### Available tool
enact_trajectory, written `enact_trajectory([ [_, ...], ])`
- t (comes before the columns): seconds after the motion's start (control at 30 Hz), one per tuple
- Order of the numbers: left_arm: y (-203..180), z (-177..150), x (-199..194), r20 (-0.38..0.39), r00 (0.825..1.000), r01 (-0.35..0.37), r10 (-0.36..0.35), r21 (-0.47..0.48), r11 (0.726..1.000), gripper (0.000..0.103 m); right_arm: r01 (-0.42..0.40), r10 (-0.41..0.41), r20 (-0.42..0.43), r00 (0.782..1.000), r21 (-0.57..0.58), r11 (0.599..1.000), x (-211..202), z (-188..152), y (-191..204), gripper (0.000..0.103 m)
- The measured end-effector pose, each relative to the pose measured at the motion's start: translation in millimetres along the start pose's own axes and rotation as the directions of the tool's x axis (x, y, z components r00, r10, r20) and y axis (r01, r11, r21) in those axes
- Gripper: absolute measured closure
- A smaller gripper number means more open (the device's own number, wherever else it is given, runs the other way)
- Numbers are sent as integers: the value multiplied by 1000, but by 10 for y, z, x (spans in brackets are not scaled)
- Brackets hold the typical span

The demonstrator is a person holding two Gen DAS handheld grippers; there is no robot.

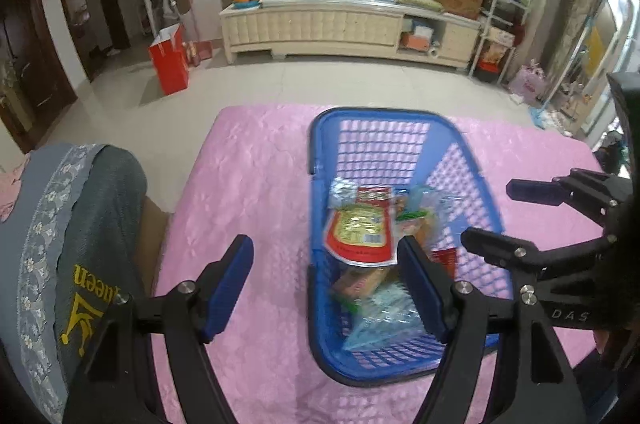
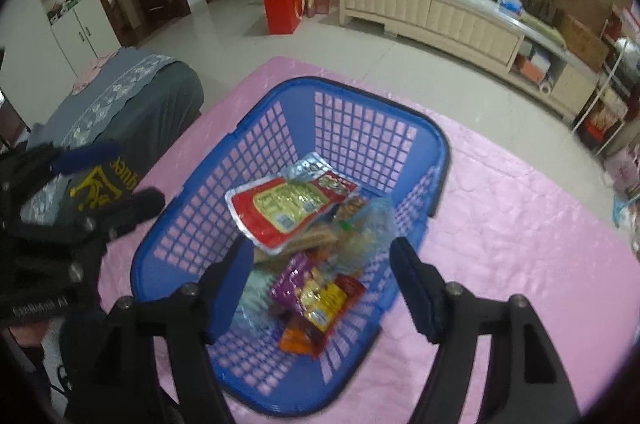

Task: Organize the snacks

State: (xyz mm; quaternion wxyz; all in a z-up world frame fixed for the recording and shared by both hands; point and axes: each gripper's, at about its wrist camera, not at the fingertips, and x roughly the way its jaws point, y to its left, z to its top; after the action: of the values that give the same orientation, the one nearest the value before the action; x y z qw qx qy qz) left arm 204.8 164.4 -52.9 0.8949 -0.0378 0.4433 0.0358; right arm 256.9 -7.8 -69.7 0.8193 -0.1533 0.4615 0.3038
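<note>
A blue plastic basket (image 1: 320,160) (image 2: 436,152) stands on a pink tablecloth (image 1: 256,192) (image 2: 520,244). Inside lie several snack packets: a red and yellow packet (image 1: 358,230) (image 2: 286,206) on top, a purple and yellow packet (image 2: 316,294), an orange packet (image 2: 298,338) and clear wrapped ones (image 1: 384,316). My left gripper (image 1: 326,282) is open and empty, its right finger over the basket, its left finger over the cloth. My right gripper (image 2: 320,282) is open and empty above the near end of the basket. Each gripper also shows at the edge of the other's view.
A grey cushioned seat with a lace cover (image 1: 72,224) (image 2: 132,104) stands by the table's left side. Beyond the table are tiled floor, a red bag (image 1: 168,58) (image 2: 282,2) and a long cream cabinet (image 1: 320,28) (image 2: 432,12).
</note>
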Motion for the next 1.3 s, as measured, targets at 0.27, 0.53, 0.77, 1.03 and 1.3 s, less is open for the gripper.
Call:
enact_trajectory([
  [0.27,-288,-206,-519,133,991,-13,11,17,1000,31,-13,7,80,997,66,998,-484,-304,-171,28],
  [0.53,-582,-625,-1150,314,948,-47,40,14,999,30,10,-40,236,971,129,992,-1055,-740,-213,27],
  [0.77,-804,-1033,-1607,437,895,-88,91,-27,996,7,88,-156,362,919,196,977,-1566,-1201,-179,19],
  [1.03,-921,-1322,-1925,465,880,-71,98,-75,995,0,194,-272,476,836,208,959,-2043,-1601,55,0],
  [1.3,-1134,-1546,-2168,481,876,-24,39,-38,999,0,234,-308,499,810,206,950,-2218,-1822,226,0],
])
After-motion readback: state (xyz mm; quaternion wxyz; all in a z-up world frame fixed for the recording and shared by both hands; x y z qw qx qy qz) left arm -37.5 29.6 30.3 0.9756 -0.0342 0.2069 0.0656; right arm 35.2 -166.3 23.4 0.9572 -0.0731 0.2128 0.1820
